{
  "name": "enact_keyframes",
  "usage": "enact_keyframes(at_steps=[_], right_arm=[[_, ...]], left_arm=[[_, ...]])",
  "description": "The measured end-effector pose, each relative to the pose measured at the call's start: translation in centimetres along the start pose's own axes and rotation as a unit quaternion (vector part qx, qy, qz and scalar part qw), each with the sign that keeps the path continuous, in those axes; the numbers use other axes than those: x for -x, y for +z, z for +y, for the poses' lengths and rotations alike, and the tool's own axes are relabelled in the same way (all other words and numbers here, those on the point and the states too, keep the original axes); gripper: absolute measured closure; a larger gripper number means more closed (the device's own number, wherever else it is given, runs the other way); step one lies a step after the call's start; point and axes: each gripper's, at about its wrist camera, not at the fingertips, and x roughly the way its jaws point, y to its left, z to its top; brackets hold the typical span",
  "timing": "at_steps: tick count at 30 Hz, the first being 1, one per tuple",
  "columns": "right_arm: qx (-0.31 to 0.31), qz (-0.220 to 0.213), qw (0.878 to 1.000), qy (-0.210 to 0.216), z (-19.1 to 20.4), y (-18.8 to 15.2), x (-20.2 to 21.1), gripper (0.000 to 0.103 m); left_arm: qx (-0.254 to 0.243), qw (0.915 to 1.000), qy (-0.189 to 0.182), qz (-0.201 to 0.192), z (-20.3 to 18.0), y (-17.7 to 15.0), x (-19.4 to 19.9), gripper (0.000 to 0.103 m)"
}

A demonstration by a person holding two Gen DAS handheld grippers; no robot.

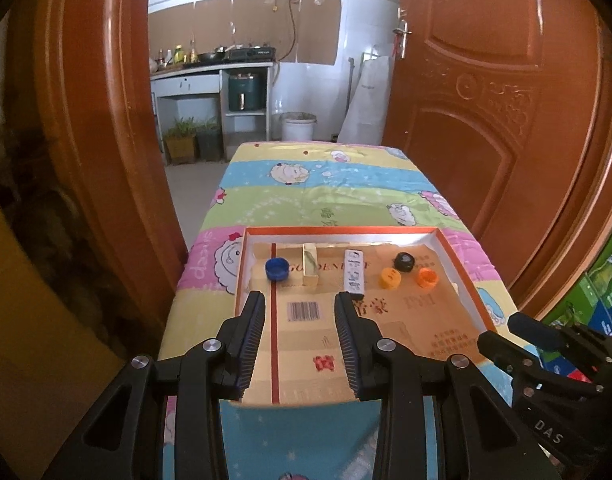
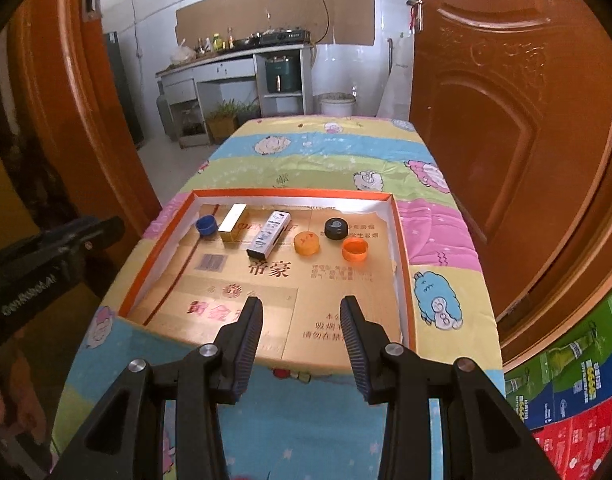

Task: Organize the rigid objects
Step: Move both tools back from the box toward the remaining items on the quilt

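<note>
Orange-rimmed tray (image 2: 402,240) corrals 4 caps and 2 small boxes along its far side; both claws, left (image 1: 299,312) and right (image 2: 301,316), hover open, empty.

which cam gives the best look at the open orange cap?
Right wrist. The open orange cap lies nearer the frame's middle there, its hollow facing up and the rim clear. In the left wrist view the same cap appears smaller, toward the tray's right wall, its opening less readable.

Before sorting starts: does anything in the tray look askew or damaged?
Nothing damaged or spilled. Only the white printed box lies skewed beside the upright gold box; the blue bottle cap and one orange cap sit open side up.
</note>
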Motion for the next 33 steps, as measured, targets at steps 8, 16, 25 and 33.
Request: enact_keyframes(at_steps=[8,16,25,33], right_arm=[[0.005,-0.023,1.0,-0.001,1.2,-2.2,3.9,0.063],[0.0,-0.03,1.0,-0.006,1.3,-4.3,6.1,0.063],[-0.001,-0.041,0.999,-0.026,1.3,-6.6,8.1,0.063],[0.005,-0.037,0.999,-0.027,1.4,-8.9,9.2,0.063]], left_arm=[[0.004,0.9999,-0.003,-0.015,-0.7,-2.3,3.7,0.066],[-0.005,0.9996,0.0,-0.026,-1.3,-4.4,6.6,0.066],[-0.012,0.9996,-0.005,-0.025,-2.1,-6.4,8.5,0.066],[-0.013,0.9996,-0.001,-0.023,-2.0,-8.0,9.7,0.066]])
